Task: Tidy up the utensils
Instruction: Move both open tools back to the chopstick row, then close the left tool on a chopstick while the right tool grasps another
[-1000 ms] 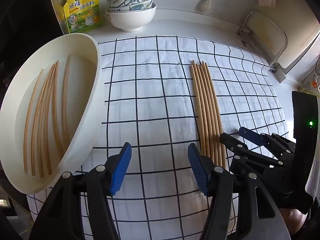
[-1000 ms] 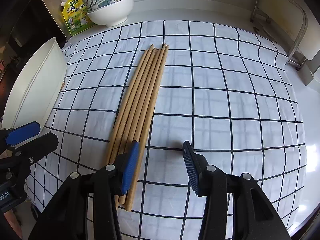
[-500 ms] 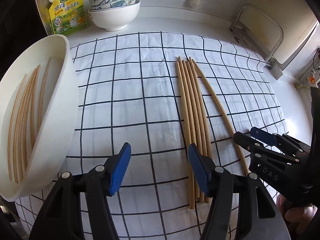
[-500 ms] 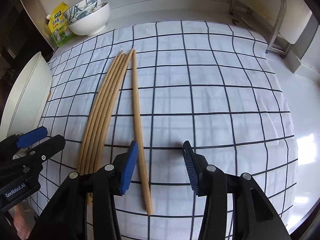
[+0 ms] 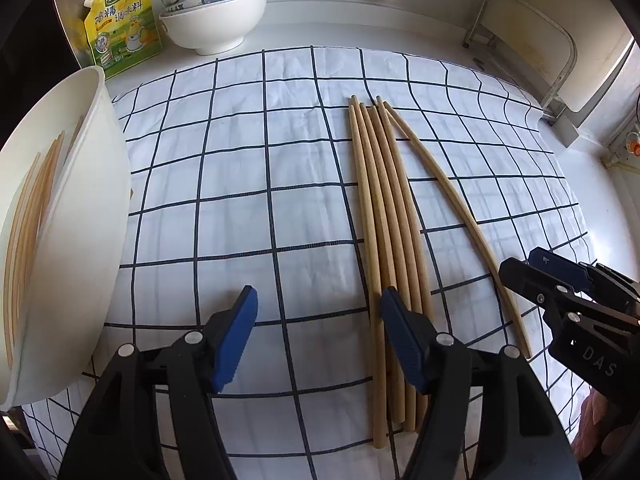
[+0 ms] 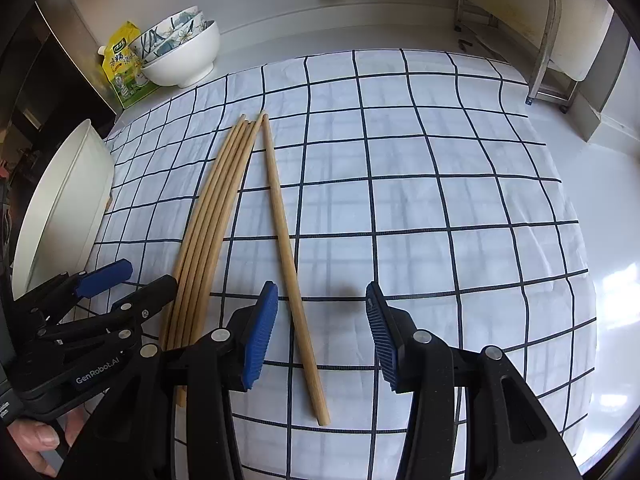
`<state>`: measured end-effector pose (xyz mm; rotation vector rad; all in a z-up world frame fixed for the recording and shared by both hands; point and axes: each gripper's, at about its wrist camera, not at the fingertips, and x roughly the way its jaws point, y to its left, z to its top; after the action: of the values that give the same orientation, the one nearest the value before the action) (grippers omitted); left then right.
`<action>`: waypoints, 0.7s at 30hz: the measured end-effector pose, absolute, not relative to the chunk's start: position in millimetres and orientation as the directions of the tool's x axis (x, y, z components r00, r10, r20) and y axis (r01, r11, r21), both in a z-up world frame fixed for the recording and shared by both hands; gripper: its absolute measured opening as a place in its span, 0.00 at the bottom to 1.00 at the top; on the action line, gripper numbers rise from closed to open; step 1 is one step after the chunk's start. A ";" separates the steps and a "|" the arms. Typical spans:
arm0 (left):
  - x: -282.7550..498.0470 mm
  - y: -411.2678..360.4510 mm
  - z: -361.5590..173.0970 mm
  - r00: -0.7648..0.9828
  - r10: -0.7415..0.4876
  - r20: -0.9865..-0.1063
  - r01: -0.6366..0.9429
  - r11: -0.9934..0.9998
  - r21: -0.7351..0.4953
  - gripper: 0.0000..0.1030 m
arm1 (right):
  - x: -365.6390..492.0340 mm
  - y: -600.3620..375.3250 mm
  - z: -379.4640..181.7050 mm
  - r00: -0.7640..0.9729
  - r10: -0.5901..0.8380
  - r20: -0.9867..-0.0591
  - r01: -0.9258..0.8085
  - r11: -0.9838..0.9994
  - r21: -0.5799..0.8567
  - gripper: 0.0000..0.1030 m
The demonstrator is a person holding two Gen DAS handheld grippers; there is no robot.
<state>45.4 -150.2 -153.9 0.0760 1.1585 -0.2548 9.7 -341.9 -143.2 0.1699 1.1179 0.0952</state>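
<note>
- While the checked cloth (image 5: pixel 240 208) covers the table, a white tray (image 5: pixel 80 240) at its left edge holds several chopsticks (image 5: pixel 28 216).
- Left tool (image 5: pixel 316 336): spread, holding nothing, low over the cloth.
- Right tool (image 6: pixel 322 332): spread, straddling the single chopstick (image 6: pixel 286 248).
- Four bundled chopsticks (image 5: pixel 386 220) lie just left of it.
</note>
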 end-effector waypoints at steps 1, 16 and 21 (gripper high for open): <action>45.6 -150.6 -154.0 0.378 -0.156 -0.913 0.237 0.969 -0.067 0.61 | 9.4 -341.4 -143.2 0.435 0.160 -0.886 0.011 0.983 0.183 0.43; 51.1 -140.1 -155.8 0.395 -0.061 -0.916 0.185 0.983 0.014 0.63 | 27.7 -328.0 -149.9 0.431 0.128 -0.893 -0.046 0.992 0.120 0.43; 62.9 -149.6 -156.8 0.401 -0.064 -0.914 0.190 0.982 0.015 0.62 | 38.7 -318.0 -151.9 0.459 0.079 -0.885 -0.071 0.996 0.052 0.43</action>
<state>62.9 -149.6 -156.8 0.1230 1.1483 -0.1610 38.7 -318.0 -151.9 0.0082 1.0899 0.0929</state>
